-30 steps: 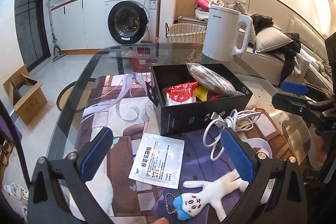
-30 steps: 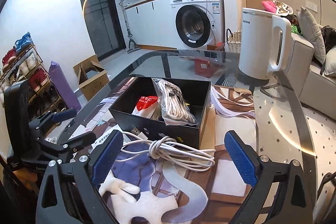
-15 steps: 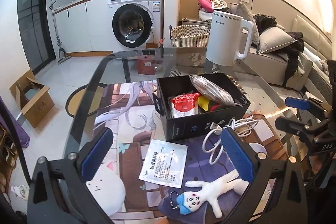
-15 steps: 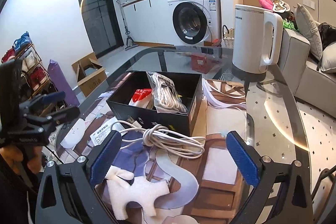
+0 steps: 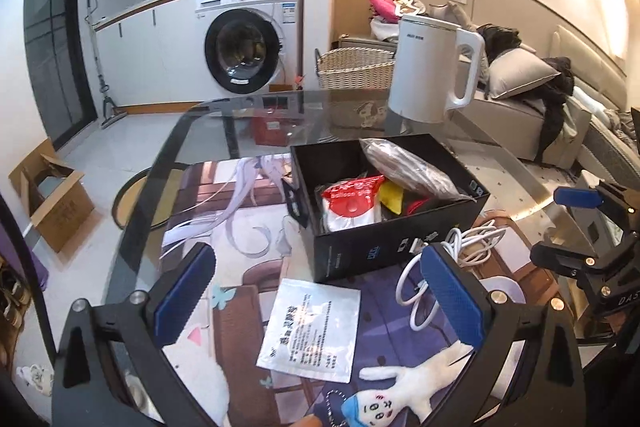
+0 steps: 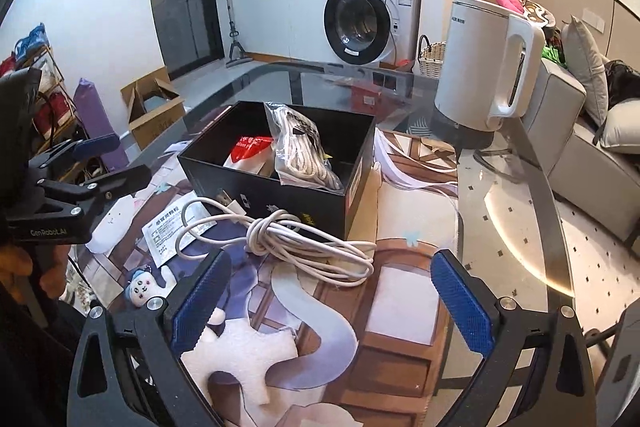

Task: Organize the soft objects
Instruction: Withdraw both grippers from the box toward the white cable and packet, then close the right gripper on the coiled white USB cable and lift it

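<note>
Hovering above the glass table [image 5: 192,131], the left gripper [image 5: 316,301] has its blue-padded fingers spread wide with nothing between them, and the right gripper [image 6: 332,301] is likewise spread and empty. Neither touches anything, which suggests the person is choosing what to collect next.

From the left wrist view, the open black cardboard box [image 5: 360,251] sits at about twelve o'clock, just ahead of the fingers. It already holds a clear bag of coiled rope [image 5: 408,167], a red-and-white balloon packet [image 5: 352,203] and something yellow, so it appears to be the collecting place, with part of the job done.

Loose items lie on the printed illustrated mat [image 5: 248,227] on the near side of the box, presumably awaiting their turn. A flat white sachet with black printing [image 5: 312,327] lies at six o'clock from the box, directly between the left fingers. A small white plush doll with a blue cap [image 5: 400,383] lies at five o'clock, near the right-hand finger. A tangled white charging cable [image 6: 304,239] rests against the box's front wall; in the right wrist view it sits at twelve o'clock, just ahead of the open jaws. A white star-shaped foam piece [image 6: 248,351] lies under the right gripper's left finger at seven o'clock.

A white electric kettle [image 6: 484,67] stands well apart at one o'clock, outside the sorting.
</note>
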A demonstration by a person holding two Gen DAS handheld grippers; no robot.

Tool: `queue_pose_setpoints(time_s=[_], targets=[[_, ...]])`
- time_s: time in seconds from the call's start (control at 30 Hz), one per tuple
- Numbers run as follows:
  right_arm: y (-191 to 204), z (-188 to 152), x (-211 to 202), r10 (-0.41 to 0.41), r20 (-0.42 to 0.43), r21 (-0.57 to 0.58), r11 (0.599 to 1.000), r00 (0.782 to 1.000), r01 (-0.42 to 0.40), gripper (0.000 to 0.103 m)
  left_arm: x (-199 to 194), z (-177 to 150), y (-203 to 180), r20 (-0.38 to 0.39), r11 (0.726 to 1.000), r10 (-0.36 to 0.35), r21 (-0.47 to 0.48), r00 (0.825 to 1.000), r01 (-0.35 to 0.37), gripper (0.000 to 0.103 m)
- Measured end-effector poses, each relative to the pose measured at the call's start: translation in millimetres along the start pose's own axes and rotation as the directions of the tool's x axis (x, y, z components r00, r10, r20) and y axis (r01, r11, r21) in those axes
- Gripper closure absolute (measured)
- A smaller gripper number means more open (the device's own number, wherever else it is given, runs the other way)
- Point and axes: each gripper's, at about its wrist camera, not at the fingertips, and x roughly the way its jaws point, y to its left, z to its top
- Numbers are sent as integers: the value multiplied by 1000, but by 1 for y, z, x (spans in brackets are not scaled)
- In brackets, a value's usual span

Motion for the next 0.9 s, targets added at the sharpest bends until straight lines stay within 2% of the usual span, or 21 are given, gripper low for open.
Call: queue_pose_setpoints(time_s=[0.17, 0.3, 0.37, 0.47, 0.57, 0.67, 0.9], targets=[[7, 8, 12, 22, 9, -69, 997, 1000, -21, 2, 15, -1, 4, -17, 1000, 10, 17, 1000, -10, 0], [6, 10, 36, 65, -51, -86, 994, 997, -70, 2, 36, -6, 14, -44, 1000, 16, 11, 999, -16, 0], [9, 11, 45, 47, -83, -137, 989, 995, -58, 2, 46, -7, 17, -74, 1000, 22, -4, 997, -22, 0], [8, 15, 56, 68, -109, -159, 984, 992, -85, 2, 54, -2, 20, -89, 1000, -1, -12, 996, -1, 0], [8, 17, 71, 36, -142, -192, 979, 989, -64, 2, 60, 1, 21, -122, 1000, 11, -4, 992, -12, 0], [5, 14, 74, 37, -153, -181, 981, 988, -65, 2, 50, 0, 19, -114, 1000, 11, 23, 993, -9, 0], [19, 4, 55, 8, -117, -206, 978, 993, -32, 2, 30, -22, 10, -107, 998, -7, 62, 994, 14, 0]])
